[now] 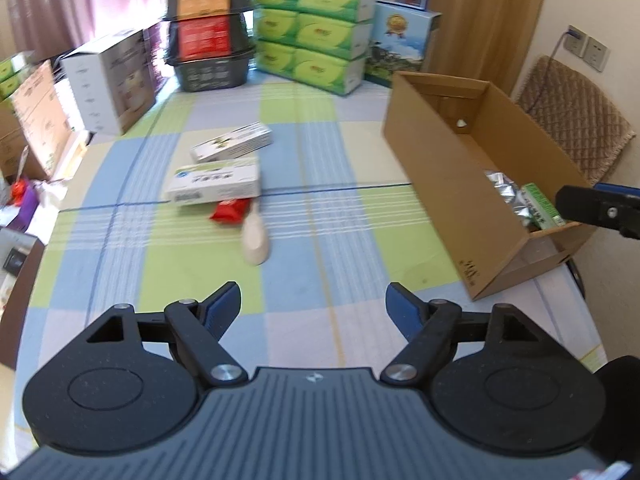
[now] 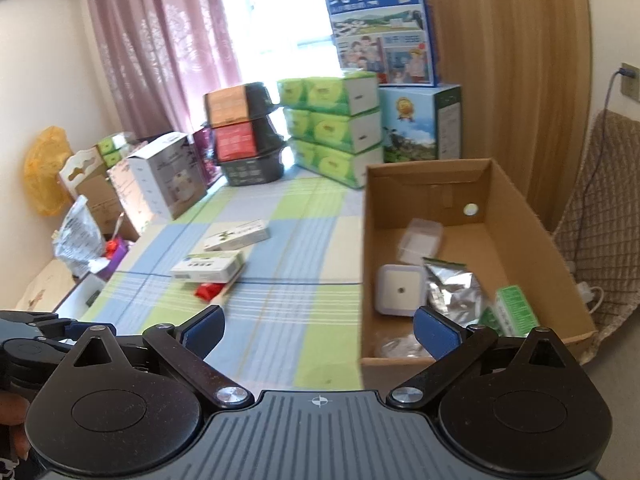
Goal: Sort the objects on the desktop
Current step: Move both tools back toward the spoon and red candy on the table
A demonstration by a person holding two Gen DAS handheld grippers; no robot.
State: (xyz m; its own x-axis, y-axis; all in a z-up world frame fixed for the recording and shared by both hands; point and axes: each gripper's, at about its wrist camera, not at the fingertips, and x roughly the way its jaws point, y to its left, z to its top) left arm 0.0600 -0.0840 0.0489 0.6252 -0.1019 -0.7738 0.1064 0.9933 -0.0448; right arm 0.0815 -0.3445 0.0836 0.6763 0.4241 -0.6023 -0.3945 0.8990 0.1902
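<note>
Checked bench [image 1: 320,208] carries medicine boxes [image 1: 214,184] mid-surface; both claws, left [image 1: 313,307] and right [image 2: 319,330], spread empty. Next: reach, pinch, carry to cardboard box [image 1: 440,184].

Bright daylight pours in from the window [image 2: 276,20] behind the pink curtain [image 2: 160,40], blown out to plain white in the right wrist view. The left wrist view catches the same backlight along its top edge, and the stacked green packs [image 1: 316,32] at the far edge of the bench [image 1: 320,248] show soft and slightly smeared. Motion blur softens both views: print on the 2 small white boxes [image 1: 216,180] is unreadable. Shadows on the checked cloth are faint. Fisheye bending curves the bench edges and the wooden panel [image 2: 512,80], and the corners fall to black vignette.
</note>
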